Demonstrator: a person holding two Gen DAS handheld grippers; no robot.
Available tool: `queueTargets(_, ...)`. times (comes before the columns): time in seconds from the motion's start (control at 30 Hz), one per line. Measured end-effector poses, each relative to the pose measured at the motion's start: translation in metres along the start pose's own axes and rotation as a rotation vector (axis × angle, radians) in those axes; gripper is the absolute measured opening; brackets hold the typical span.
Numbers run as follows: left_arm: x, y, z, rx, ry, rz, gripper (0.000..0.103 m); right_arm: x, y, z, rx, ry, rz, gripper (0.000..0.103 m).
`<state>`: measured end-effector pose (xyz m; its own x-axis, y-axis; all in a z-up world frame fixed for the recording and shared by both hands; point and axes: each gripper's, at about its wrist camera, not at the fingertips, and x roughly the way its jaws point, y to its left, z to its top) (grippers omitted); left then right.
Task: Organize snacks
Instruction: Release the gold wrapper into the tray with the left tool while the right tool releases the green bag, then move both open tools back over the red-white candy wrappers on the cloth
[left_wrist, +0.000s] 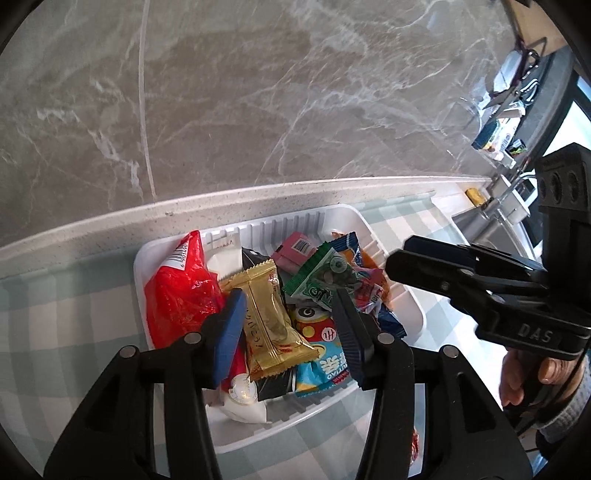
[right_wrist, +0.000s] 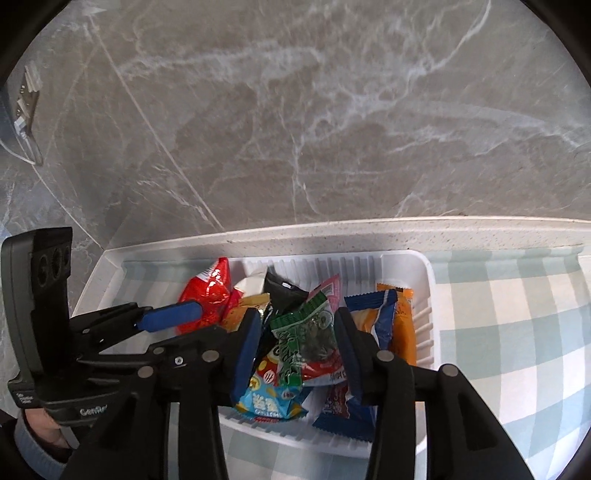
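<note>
A white plastic tray (left_wrist: 402, 291) (right_wrist: 424, 280) on a checked cloth holds several snack packets. My left gripper (left_wrist: 288, 332) is open above the tray, its fingers either side of a gold packet (left_wrist: 269, 325), not closed on it. A red bag (left_wrist: 177, 291) (right_wrist: 208, 291) lies at the tray's left. My right gripper (right_wrist: 299, 350) is open above the tray, its fingers either side of a green packet (right_wrist: 306, 332) (left_wrist: 321, 277). Blue and orange packets (right_wrist: 391, 317) lie at the right. The right gripper shows in the left wrist view (left_wrist: 461, 280).
A grey marble wall (left_wrist: 258, 92) rises behind a pale speckled counter ledge (right_wrist: 369, 232). The blue-and-white checked cloth (right_wrist: 517, 314) covers the surface around the tray. A shelf with small boxes (left_wrist: 498, 136) stands at the far right.
</note>
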<state>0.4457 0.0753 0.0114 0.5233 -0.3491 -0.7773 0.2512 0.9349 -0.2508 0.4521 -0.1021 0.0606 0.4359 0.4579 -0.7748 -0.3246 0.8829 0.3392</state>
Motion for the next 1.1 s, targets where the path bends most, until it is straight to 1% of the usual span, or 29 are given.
queueTargets(0.17,-0.023,-0.013,-0.01,0.045,-0.021,0.011,0.046,-0.023,0.008,-0.015,-0.011,-0.009,0.005,0.048)
queueTargets(0.37,-0.049,-0.023,-0.041,0.075,0.0,0.001,0.046,-0.043,0.016,-0.05,-0.02,0.011,-0.005,0.051)
queueTargets(0.5,-0.056,-0.03,-0.076,0.114,0.047,0.002,0.046,-0.049,0.021,-0.081,-0.024,0.051,-0.015,0.051)
queueTargets(0.63,-0.061,-0.03,-0.117,0.124,0.112,-0.018,0.046,-0.053,0.022,-0.115,0.0,0.095,-0.02,0.051)
queueTargets(0.77,-0.067,-0.031,-0.159,0.147,0.175,-0.041,0.046,-0.054,0.023,-0.142,0.028,0.136,-0.024,0.052)
queueTargets(0.8,-0.068,-0.033,-0.17,0.162,0.19,-0.059,0.046,-0.054,0.023,-0.148,0.033,0.143,-0.025,0.052)
queueTargets(0.87,-0.07,-0.036,-0.186,0.195,0.209,-0.06,0.046,-0.055,0.024,-0.159,0.044,0.159,-0.032,0.052)
queueTargets(1.1,-0.072,-0.054,-0.22,0.361,0.27,-0.121,0.046,-0.048,0.028,-0.184,0.059,0.199,-0.048,0.052)
